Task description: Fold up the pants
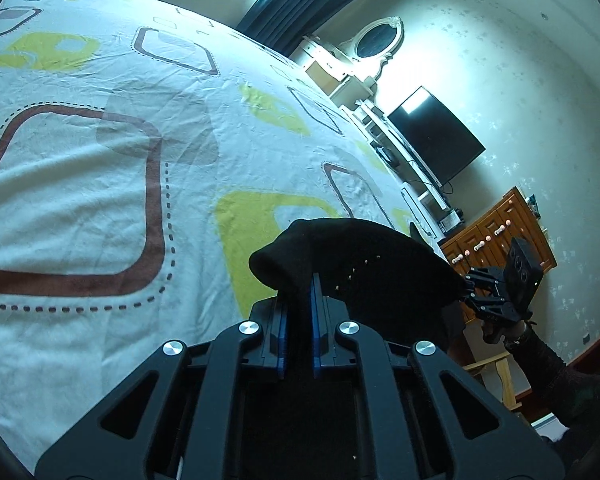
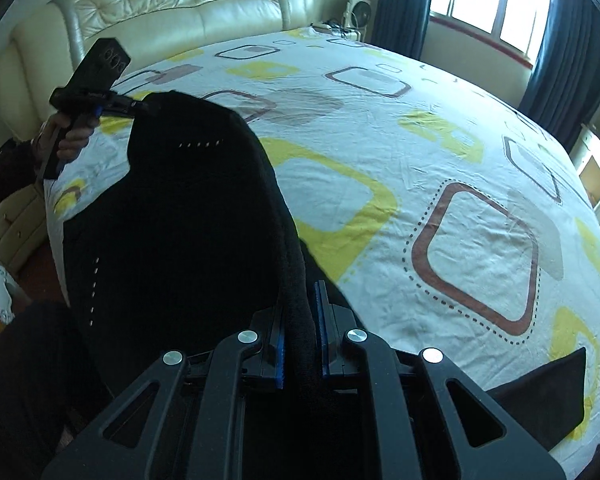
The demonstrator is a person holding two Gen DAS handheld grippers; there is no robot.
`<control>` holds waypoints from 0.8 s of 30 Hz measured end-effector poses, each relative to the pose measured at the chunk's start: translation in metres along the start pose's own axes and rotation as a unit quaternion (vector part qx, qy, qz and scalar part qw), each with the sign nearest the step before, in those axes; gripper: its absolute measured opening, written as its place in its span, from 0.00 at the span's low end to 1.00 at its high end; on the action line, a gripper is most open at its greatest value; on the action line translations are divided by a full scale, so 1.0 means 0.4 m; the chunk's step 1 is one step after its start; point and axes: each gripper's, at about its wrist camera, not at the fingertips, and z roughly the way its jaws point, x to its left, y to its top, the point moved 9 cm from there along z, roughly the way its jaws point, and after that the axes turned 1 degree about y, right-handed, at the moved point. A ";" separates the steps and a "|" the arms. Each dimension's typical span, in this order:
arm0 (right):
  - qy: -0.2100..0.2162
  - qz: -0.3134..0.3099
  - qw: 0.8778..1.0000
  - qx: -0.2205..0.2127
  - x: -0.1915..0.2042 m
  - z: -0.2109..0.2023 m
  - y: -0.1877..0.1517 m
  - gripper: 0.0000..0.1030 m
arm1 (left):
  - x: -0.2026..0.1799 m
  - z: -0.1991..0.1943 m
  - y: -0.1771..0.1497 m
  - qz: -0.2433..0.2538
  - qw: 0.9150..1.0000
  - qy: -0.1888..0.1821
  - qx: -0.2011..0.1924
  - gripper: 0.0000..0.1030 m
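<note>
Hanging black pants (image 2: pixel 172 216) stretched in air above patterned bedspread (image 2: pixel 440 128), near its edge. Left gripper (image 1: pixel 299 288) clenched on one top corner, right gripper (image 2: pixel 302 300) clenched on thick rolled edge. Risk: thin pinch slipping under cloth weight, dropping pants crooked on bedspread.

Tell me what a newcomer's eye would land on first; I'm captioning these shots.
The black pants, stretched between both claws above the near edge of the bed. The left claw and right claw are each shut on an edge of the fabric. Behind spreads the white bedsheet with yellow and brown squares.
</note>
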 end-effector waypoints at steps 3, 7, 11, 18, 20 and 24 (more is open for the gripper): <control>-0.005 -0.014 1.000 0.004 0.059 -0.014 -0.089 0.12 | -0.024 -0.038 -0.050 0.002 1.000 -0.005 -0.004 0.08; -0.019 -0.042 0.999 0.017 0.126 0.000 -0.198 0.14 | -0.036 -0.095 -0.141 -0.009 1.000 -0.005 -0.008 0.14; -0.013 -0.040 0.998 0.048 0.169 0.036 -0.297 0.22 | -0.013 -0.116 -0.273 -0.044 0.999 0.009 0.018 0.31; -0.013 -0.026 0.999 0.041 0.175 0.003 -0.320 0.67 | 0.043 -0.153 -0.474 -0.147 0.987 0.041 0.041 0.46; 0.000 0.000 0.999 0.038 0.168 -0.007 -0.325 0.68 | 0.023 -0.174 -0.486 -0.161 0.986 0.034 0.028 0.46; 0.075 0.132 0.988 0.014 0.127 -0.023 -0.321 0.68 | -0.050 -0.170 -0.468 -0.156 0.987 0.036 0.007 0.62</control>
